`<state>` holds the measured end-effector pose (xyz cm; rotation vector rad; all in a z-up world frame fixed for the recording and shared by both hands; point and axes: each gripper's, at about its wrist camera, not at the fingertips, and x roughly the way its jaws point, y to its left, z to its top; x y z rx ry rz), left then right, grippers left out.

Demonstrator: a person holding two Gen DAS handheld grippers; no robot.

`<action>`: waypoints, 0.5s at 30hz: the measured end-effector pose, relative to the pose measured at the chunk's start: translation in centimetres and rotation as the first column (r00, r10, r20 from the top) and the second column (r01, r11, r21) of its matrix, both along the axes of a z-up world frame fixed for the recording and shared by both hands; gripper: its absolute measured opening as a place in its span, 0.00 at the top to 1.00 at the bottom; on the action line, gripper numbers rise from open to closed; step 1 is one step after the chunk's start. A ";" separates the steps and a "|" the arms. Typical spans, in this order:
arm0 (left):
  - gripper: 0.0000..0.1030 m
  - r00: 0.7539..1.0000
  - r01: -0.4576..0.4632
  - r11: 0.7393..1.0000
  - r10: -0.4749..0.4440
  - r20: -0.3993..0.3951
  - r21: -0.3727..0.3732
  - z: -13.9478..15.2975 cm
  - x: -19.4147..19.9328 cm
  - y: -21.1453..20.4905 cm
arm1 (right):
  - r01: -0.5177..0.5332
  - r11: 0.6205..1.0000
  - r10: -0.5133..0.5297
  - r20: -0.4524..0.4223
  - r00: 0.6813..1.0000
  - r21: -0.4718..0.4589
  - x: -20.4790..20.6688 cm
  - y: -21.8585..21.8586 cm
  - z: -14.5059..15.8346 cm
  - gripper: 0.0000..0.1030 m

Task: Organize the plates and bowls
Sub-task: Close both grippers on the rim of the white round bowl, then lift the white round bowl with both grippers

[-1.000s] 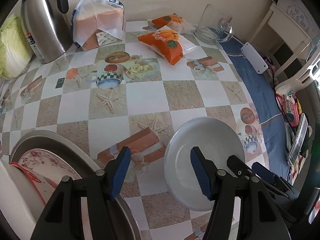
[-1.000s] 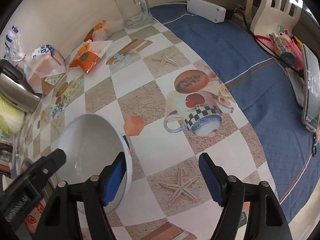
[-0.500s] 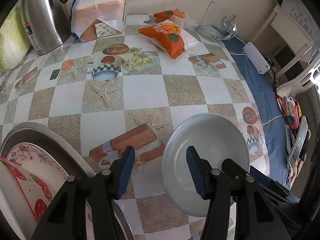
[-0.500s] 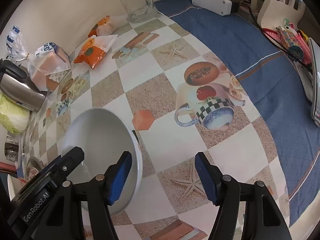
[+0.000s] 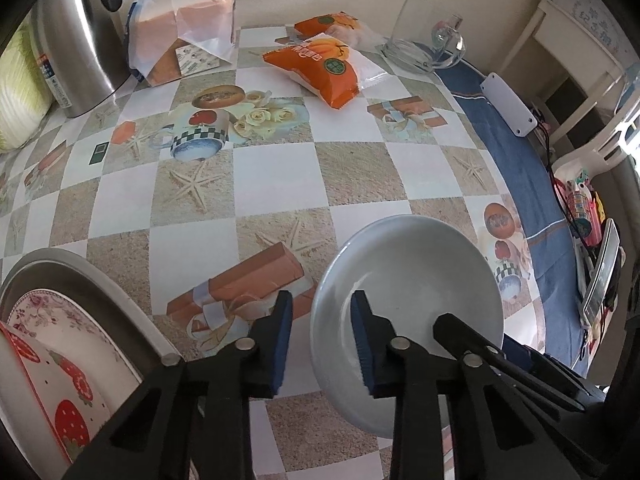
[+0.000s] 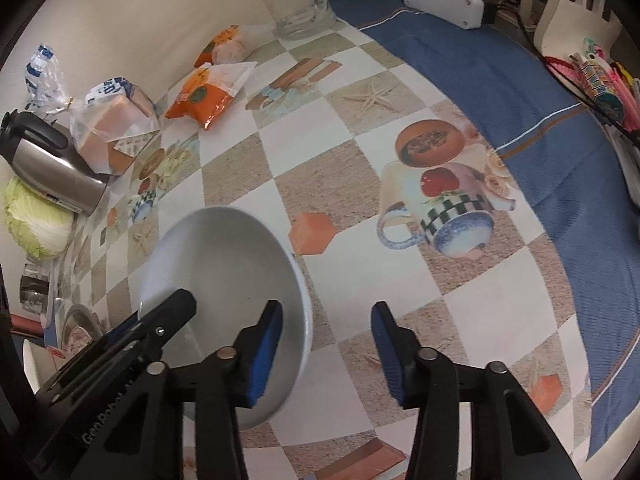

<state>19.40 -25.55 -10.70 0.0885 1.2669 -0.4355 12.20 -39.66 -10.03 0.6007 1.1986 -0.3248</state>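
A plain white bowl [image 5: 412, 276] sits on the patterned tablecloth, and both grippers straddle its rim from opposite sides. My left gripper [image 5: 320, 340] has the bowl's left rim between its blue pads, one pad inside and one outside. Its jaws are closing, with gaps still showing. In the right wrist view the same bowl [image 6: 224, 264] has its right rim between the pads of my right gripper [image 6: 326, 352]. Those jaws are also closing, and the outer pad stands well off the rim. Each view shows the other gripper's black fingers across the bowl.
A metal basin [image 5: 84, 276] at lower left holds a floral plate [image 5: 60, 320] and a strawberry-print bowl [image 5: 40, 392]. At the back stand a steel kettle [image 5: 76, 40], bagged bread [image 5: 184, 36], an orange snack packet [image 5: 320, 68] and a glass mug [image 5: 416, 36]. A blue cloth [image 6: 500, 92] covers the right side.
Both pairs of jaws have narrowed around the bowl's opposite rims. The bowl has stayed on the table and the hands have barely shifted.
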 end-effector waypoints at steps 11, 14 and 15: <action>0.88 1.000 0.014 1.000 -0.014 0.017 0.004 -0.1 -0.2 0.0 | -0.033 0.999 0.033 0.012 0.999 0.030 0.3 0.7 -0.6 0.69; 0.89 1.000 0.010 1.000 -0.009 0.014 -0.007 -0.1 -0.1 0.1 | -0.042 0.998 0.040 0.025 0.999 0.052 0.4 0.8 -0.6 0.79; 0.89 1.000 0.007 1.000 -0.006 0.014 -0.010 -0.1 -0.1 0.2 | -0.042 0.998 0.041 0.029 0.999 0.053 0.4 0.9 -0.5 0.80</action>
